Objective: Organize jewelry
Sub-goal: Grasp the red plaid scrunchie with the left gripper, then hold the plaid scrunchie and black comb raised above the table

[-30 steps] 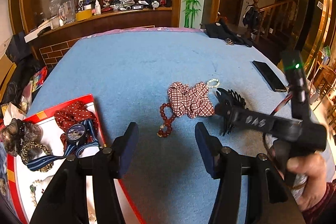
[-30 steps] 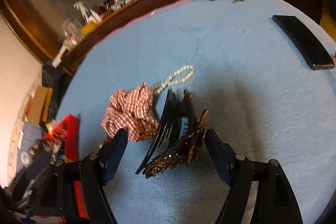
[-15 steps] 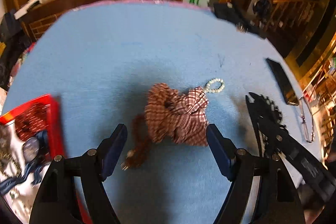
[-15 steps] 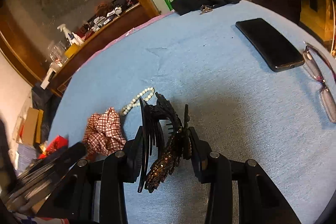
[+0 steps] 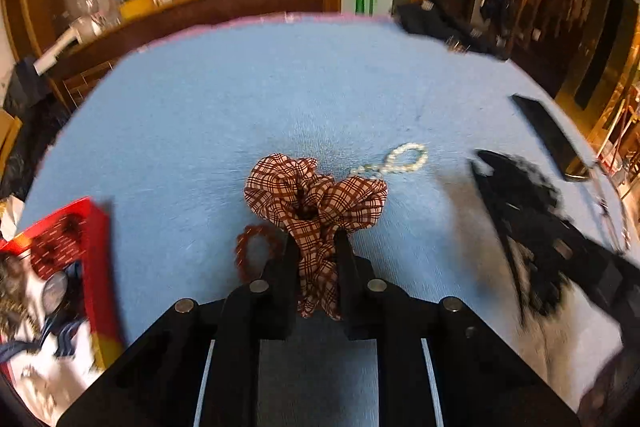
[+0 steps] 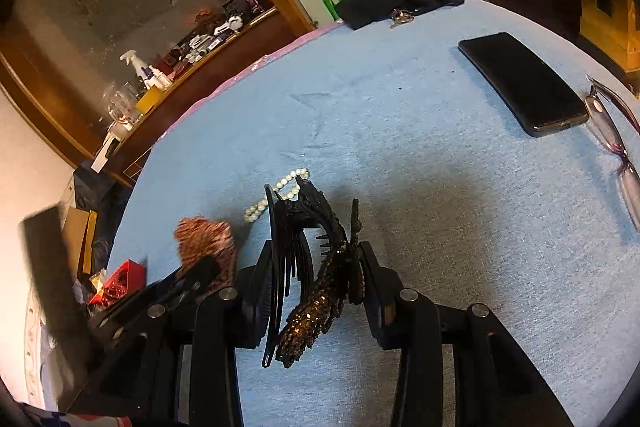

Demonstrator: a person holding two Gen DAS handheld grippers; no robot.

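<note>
- Left claw closed on the near fold of the plaid scrunchie; most of the fabric bunched just ahead of the tips, low over the table.
- Right claw clamped on the black hair clip, glittery side toward its right finger, teeth toward its left.
- Red bead bracelet just left of the left claw on the cloth; pearl string ahead and to the right, beyond the scrunchie.
- Red box of sorted pieces well to the left of the left claw, at the table's near edge.
- Step in hand, by the look of it: both pieces gripped, ready for carrying to the box.
- Next move likely calls for lifting clear of the bead bracelet, swinging left over the box rim, then releasing.
- Blurred edges; unclear whether the scrunchie is fully off the table.
</note>
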